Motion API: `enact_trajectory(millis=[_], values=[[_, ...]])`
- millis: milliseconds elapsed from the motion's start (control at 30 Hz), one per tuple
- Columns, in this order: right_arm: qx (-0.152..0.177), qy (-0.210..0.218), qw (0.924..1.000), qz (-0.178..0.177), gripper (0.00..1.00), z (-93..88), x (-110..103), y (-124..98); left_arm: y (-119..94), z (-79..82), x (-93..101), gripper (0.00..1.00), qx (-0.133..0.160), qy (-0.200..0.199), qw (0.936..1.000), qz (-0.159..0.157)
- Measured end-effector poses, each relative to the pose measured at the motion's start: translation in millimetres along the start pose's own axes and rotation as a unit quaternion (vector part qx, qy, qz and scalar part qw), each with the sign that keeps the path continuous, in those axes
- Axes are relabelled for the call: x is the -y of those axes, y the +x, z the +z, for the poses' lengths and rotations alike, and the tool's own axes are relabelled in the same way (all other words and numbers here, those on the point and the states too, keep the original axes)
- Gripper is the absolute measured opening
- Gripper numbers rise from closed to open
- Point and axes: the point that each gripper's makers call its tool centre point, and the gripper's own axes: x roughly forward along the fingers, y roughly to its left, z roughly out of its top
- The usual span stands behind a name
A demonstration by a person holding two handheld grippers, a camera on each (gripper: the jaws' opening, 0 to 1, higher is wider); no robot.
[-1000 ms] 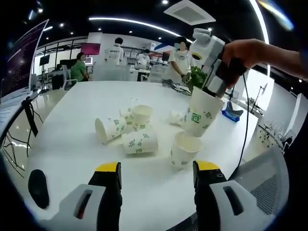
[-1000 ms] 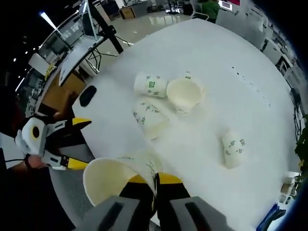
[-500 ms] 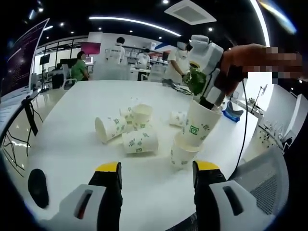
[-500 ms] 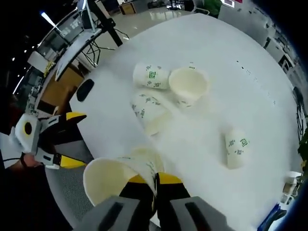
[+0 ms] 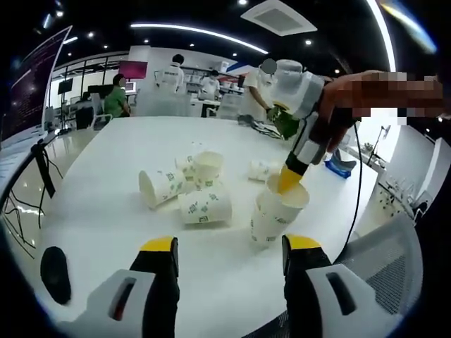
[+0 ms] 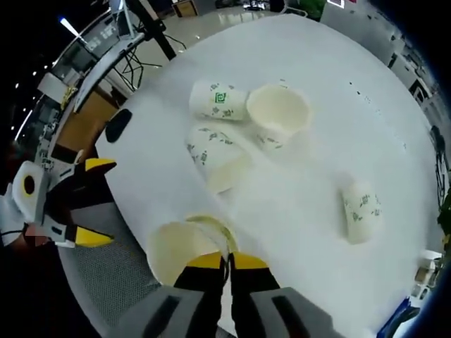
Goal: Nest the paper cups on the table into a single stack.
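Your right gripper (image 6: pixel 227 262) sits at the bottom centre of the right gripper view, its yellow-tipped jaws pinched together on the rim of a cup (image 6: pixel 184 248) that is nested in another just below it. In the left gripper view the same gripper (image 5: pixel 289 179) comes down from the upper right, its tips at the rim of that nested pair (image 5: pixel 275 211), which stands upright right of centre on the table (image 5: pixel 99 211).

Your left gripper (image 5: pixel 229 257) is at the bottom of the left gripper view, jaws spread wide with nothing between them. In the right gripper view it shows at the left edge (image 6: pixel 84 201), jaws apart, off the table's near edge.

Left of the nested pair in the left gripper view lies a cluster: one cup on its side (image 5: pixel 204 208), another on its side (image 5: pixel 161 187) behind it to the left, and an upright cup (image 5: pixel 208 167) at the back. A further cup lies on its side (image 5: pixel 259 171) behind the nested pair, apart from the rest.

A dark mouse-like object (image 5: pixel 55 274) rests at the lower left of the table. People (image 5: pixel 115 98) stand in the background at upper left.
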Motion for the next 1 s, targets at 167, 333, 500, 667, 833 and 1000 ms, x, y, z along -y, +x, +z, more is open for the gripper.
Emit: enact_trajectory(millis=[167,333,500,667,833,1000], values=[[-0.002,0.001,1.0,-0.001,0.0,-1.1,1,3,-1,0.2,0.9,0.58,0.0,0.0,1.0,0.0],[0.002,0.002,1.0,0.001,0.01,0.3,2,1,-1,-0.4,1.3,0.58,-0.002,0.001,1.0,0.0],[0.01,0.003,0.9999,0.001,0.02,2.3,4,-2,1,-1.8,0.8,0.58,-0.003,0.002,1.0,-0.001],[0.028,0.007,0.9996,0.005,0.06,3.3,6,-7,0,-1.5,1.8,0.59,-0.004,0.003,1.0,-0.001],[0.082,0.014,0.9965,0.005,0.15,10.9,14,-21,0,-2.0,1.7,0.59,-0.005,0.003,1.0,-0.001],[0.14,0.033,0.9896,-0.007,0.21,11.3,28,-37,0,-2.5,2.1,0.59,-0.007,0.004,1.0,-0.001]])
